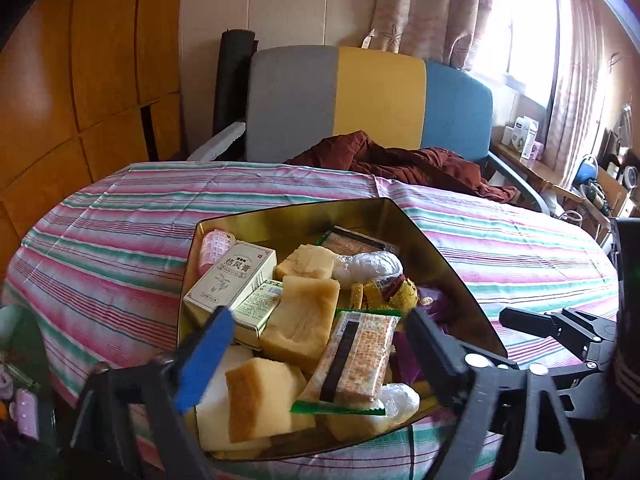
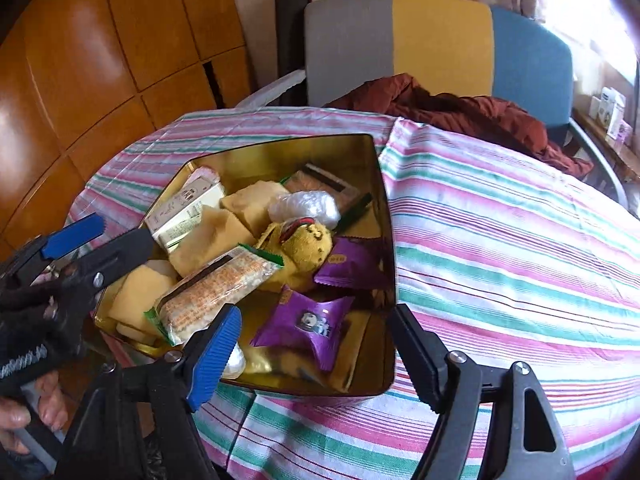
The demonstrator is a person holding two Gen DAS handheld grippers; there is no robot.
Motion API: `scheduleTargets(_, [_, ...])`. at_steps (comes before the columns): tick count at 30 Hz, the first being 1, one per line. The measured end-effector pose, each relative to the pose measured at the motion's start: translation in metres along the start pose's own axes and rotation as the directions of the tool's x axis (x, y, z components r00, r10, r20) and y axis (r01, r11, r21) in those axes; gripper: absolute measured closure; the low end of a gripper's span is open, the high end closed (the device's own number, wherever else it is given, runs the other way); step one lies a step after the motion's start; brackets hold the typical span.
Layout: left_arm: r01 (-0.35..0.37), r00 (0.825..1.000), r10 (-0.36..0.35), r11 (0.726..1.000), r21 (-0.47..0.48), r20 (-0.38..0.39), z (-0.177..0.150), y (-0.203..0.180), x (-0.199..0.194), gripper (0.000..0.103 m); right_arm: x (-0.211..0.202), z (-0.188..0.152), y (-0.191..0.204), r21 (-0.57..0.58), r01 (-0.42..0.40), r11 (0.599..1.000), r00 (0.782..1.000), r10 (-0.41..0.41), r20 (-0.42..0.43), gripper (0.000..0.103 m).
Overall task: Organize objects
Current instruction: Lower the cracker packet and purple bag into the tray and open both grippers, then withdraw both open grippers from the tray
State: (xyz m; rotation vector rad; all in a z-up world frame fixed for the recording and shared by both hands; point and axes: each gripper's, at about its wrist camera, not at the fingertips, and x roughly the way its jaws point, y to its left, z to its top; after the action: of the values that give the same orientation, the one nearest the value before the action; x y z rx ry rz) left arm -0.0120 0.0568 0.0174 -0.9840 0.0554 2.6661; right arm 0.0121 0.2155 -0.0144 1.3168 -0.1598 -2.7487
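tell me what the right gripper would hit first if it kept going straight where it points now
Most likely the purple foil snack packet lying in the gold metal tin. The right gripper hangs open just over the tin's near rim, nothing between its jaws. Depth is unclear, so the rim itself could come first.

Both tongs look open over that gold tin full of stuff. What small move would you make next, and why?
Probably lift the left tongs clear of the gold tin: they stand open and empty, and the cracker packet already lies on the sponges inside.
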Motion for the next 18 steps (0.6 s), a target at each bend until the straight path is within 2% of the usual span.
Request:
scheduleTargets(3, [-0.017, 1.0, 0.017, 1.0, 0.001, 0.003, -0.003, -0.003, -0.003, 0.0, -0.004, -0.002, -0.002, 0.02, 0.028, 0.999, 0.999, -0.028, 0.016, 0.025])
scheduleTargets(6, [-0.044, 0.999, 0.044, 0.999, 0.008, -0.002, -0.004, -0.006, -0.005, 0.0, -0.007, -0.004, -0.005, 0.038, 0.044, 0.998, 0.999, -0.045, 0.027, 0.025])
scheduleTargets(11, [-0.05, 0.999, 0.05, 0.999, -0.017, -0.004, -0.007, -0.004, -0.008, 0.0, -0.01, -0.007, -0.01, 0.058, 0.061, 0.996, 0.997, -0.063, 0.033, 0.025])
scheduleTargets(18, [-0.118, 0.993, 0.117, 0.991, -0.06, -0.011, -0.011, 0.002, -0.013, 0.0, -0.015, -0.007, -0.006, 0.048, 0.098, 0.994, 0.993, -0.1, 0.063, 0.025])
